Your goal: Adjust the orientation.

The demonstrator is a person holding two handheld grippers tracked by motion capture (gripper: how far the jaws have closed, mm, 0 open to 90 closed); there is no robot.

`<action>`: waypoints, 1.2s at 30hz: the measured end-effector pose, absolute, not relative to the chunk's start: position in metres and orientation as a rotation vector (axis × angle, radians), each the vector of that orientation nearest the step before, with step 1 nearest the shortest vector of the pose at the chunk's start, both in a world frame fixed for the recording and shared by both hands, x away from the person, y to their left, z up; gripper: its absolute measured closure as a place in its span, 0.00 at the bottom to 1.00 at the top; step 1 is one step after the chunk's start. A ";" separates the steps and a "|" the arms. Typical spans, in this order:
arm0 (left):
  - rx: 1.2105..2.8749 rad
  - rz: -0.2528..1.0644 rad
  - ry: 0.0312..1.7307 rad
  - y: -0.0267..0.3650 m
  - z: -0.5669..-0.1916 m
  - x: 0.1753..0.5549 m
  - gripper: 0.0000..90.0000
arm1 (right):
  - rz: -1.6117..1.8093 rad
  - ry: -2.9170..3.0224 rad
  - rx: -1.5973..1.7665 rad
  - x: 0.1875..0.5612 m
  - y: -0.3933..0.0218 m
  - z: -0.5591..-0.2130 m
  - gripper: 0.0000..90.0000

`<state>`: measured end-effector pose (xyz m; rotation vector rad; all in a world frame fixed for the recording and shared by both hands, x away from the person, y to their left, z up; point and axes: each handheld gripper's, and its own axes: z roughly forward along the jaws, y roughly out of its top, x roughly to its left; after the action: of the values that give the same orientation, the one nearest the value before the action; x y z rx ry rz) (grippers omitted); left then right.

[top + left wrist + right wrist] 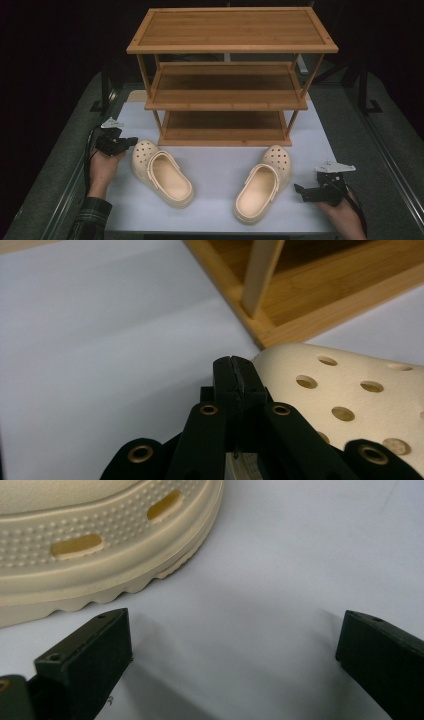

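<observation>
From the high view, a three-tier wooden shoe rack (pixel 227 75) of pale bamboo slats stands at twelve o'clock on a white table mat (pixel 215 165). Two cream foam clogs with perforated toes lie in front of it, toes toward the rack: the left clog (pixel 162 172) at about eight o'clock from the rack's base, the right clog (pixel 262 182) at about five o'clock. The two are well apart. The left gripper (pixel 131 141), black and held in the person's left hand (pixel 104 167), sits at nine o'clock of the left clog, its tip just beside the clog's toe. The right gripper (pixel 300 192), held by the right hand (pixel 342 212), lies at three o'clock of the right clog, near its side.

In the left gripper view, the two black jaws are clenched together on nothing, their pads (pixel 235 377) meeting in a single seam. The holed toe of the left clog (pixel 350 400) lies at three o'clock of the tip, just beside it; whether they touch I cannot tell. A corner post and bottom shelf of the rack (pixel 300 300) fill the one o'clock area.

In the right gripper view, the jaws stand released and wide apart, bare mat (pixel 280 580) between them. The ridged sole and side vents of the right clog (pixel 100 545) sit at eleven o'clock, clear of the jaws.
</observation>
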<state>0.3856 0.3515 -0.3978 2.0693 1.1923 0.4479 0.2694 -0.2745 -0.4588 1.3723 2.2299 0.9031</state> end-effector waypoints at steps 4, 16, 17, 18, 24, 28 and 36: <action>2.082 0.437 1.172 0.343 -0.397 0.383 1.00 | 0.903 2.230 1.373 0.269 -0.274 -0.459 0.01; 2.129 0.366 1.056 0.302 -0.398 0.372 1.00 | 0.905 2.230 1.372 0.269 -0.275 -0.459 0.01; 2.141 0.364 1.039 0.299 -0.398 0.372 1.00 | 0.904 2.230 1.372 0.269 -0.275 -0.459 0.01; 2.147 0.367 1.027 0.296 -0.398 0.372 1.00 | 0.904 2.230 1.372 0.269 -0.275 -0.459 0.01; 2.144 0.351 1.027 0.303 -0.396 0.369 1.00 | 0.905 2.230 1.372 0.269 -0.275 -0.459 0.01; 2.124 0.372 1.035 0.319 -0.388 0.353 1.00 | 0.905 2.230 1.372 0.269 -0.275 -0.459 0.01; 2.108 0.387 1.022 0.339 -0.380 0.314 1.00 | 0.905 2.230 1.372 0.269 -0.275 -0.459 0.01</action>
<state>0.3142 0.3388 -0.3801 2.1076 1.0220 0.3866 0.2694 -0.2746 -0.4588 1.3723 2.2301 0.9049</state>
